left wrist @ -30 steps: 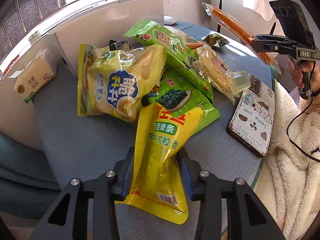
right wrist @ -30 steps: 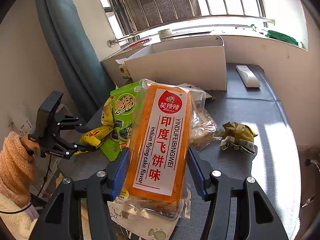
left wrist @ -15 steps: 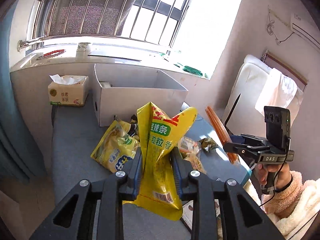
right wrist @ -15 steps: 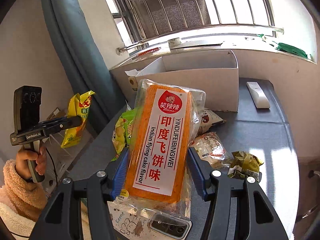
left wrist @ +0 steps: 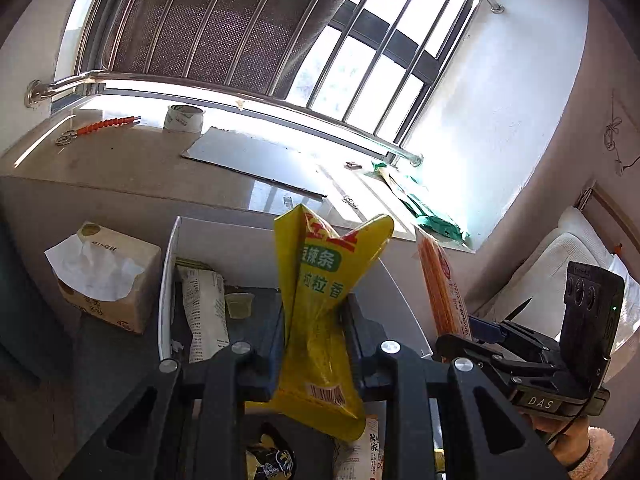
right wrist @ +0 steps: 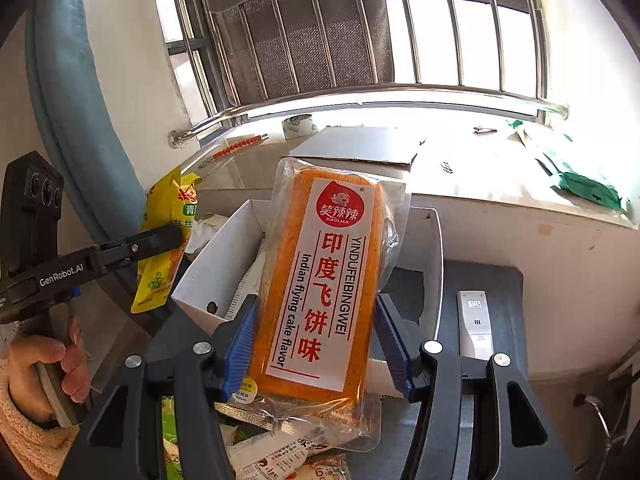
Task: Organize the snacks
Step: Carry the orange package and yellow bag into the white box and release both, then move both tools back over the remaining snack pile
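Lifted off the snack pile since a second earlier, both packets, and carried up over the white box [left wrist: 168, 280]. Nearest, left gripper [left wrist: 316, 328] pinched tight on the crumpled yellow snack bag [left wrist: 320, 280], held upright above the box's opening. Right gripper [right wrist: 312, 328] clamped at medium width on the orange flying-cake packet [right wrist: 320, 280], also upright before the box. Inside the box, a pale packet [left wrist: 204, 312] and a small cup [left wrist: 239, 305]. Beside it, a tissue box [left wrist: 104, 272]. Farther off, a white remote [right wrist: 474, 320], then the sunlit windowsill [left wrist: 140, 156].
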The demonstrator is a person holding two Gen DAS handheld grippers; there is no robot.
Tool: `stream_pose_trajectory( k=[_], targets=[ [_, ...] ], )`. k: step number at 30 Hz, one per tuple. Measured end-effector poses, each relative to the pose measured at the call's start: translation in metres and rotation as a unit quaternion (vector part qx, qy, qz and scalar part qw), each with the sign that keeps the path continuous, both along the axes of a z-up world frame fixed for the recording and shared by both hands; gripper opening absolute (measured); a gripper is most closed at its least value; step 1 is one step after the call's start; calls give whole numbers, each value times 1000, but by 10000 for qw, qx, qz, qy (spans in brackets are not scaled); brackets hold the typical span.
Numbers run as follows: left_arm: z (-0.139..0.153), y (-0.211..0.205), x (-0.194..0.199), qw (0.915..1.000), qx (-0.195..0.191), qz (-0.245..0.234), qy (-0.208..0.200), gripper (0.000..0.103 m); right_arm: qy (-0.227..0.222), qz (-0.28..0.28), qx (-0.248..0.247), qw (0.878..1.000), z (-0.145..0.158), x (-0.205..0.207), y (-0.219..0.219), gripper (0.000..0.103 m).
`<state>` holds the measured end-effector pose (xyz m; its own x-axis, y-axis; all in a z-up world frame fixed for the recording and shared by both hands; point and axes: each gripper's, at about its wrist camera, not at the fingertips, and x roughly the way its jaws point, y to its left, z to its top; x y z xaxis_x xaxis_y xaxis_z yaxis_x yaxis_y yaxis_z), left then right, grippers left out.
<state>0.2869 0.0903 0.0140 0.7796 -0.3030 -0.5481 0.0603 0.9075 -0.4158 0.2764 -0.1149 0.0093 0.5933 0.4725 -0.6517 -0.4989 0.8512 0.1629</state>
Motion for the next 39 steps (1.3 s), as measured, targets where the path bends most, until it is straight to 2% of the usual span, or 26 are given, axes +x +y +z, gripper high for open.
stream_pose_trajectory(
  k=[2, 4, 6, 8, 9, 10, 13, 18, 26, 31, 36, 39],
  targets=[
    [-7, -1, 21, 9998, 146, 71, 100, 30, 131, -67, -106, 9998, -5, 23, 5, 62],
    [-14, 1, 38, 9994, 135, 150, 269, 31, 257, -233, -165, 9993, -11, 40, 5, 62],
    [-20, 1, 51, 9989, 137, 197, 406, 37, 396, -317, -72, 9987, -16, 56, 3, 64],
    [-23, 2, 55, 9981, 209, 352, 468, 73, 476, -487, 6, 9977, -18, 67, 0, 80],
    [-23, 2, 55, 9979, 234, 369, 484, 83, 495, -506, 45, 9975, -19, 71, -1, 94],
    [-22, 2, 54, 9978, 257, 367, 490, 103, 474, -544, 104, 9973, -17, 71, -3, 103],
    [-15, -1, 42, 9985, 355, 169, 390, 103, 184, -648, 307, 9973, -9, 63, -10, 103],
    [7, -16, 9, 9950, 968, 228, 117, 103, 88, -471, 678, 9965, 3, 40, -16, 103],
    [36, -43, -61, 9891, 1421, 108, -380, 103, -451, -44, 698, 9965, 19, -37, -23, 103],
    [40, -58, -116, 9862, 1519, 13, -659, 103, -714, 195, 765, 9943, 19, -96, -38, 103],
    [31, -62, -171, 9873, 1334, 12, -857, 103, -1134, 126, 603, 9916, 9, -153, -58, 103],
    [14, -62, -202, 9895, 1130, 52, -897, 103, -1158, 19, 723, 9906, -6, -181, -75, 103]
  ],
)
